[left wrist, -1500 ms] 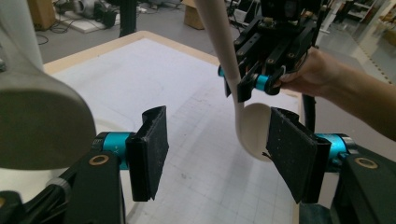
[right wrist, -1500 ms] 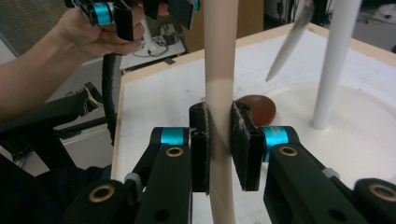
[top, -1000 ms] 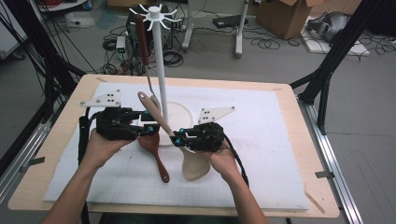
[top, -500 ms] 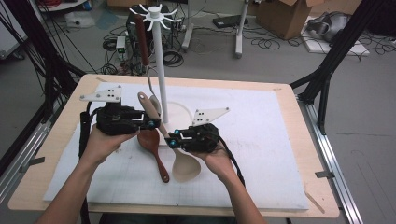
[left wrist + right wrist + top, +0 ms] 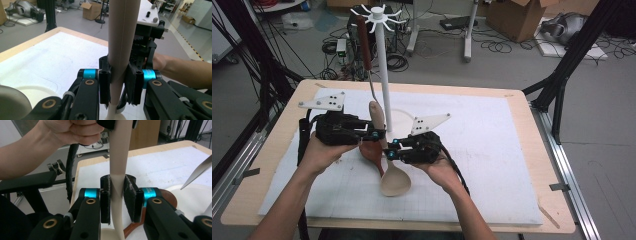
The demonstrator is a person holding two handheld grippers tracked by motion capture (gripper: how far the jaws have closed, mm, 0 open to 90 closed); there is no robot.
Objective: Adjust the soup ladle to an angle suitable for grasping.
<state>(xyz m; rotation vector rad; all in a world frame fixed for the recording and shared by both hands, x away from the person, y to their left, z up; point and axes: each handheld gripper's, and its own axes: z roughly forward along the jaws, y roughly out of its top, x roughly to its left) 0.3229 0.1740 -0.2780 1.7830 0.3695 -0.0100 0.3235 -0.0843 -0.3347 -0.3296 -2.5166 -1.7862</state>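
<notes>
Your left hand-held gripper [image 5: 379,135] has its jaws nearly together on the handle of the pale wooden spoon [image 5: 388,165]. They have just been closing, and in the left gripper view both black pads [image 5: 105,86] press against the handle on either side. Your right hand-held gripper [image 5: 390,149] also grips that handle, lower down toward the bowl; in the right gripper view the handle stands between its two pads [image 5: 130,197], which bear on it from both sides.

The spoon is held above the counter [image 5: 492,145], just in front of the white rack pole [image 5: 382,70] and its round base [image 5: 402,120]. Its long axis runs roughly away from you and upward: the rounded handle end points up and toward the pole, and the bowl hangs nearest you, low over the white mat [image 5: 482,150]. I cannot tell whether the bowl touches the mat.

A darker brown spoon [image 5: 373,152] lies on the mat just beside the pale one, under your two hand-held grippers. A dark-handled utensil [image 5: 364,47] hangs from the hook ring at the top of the pole.

The blue bands on the jaws carry small print, too small to read. No other writing can be read.
</notes>
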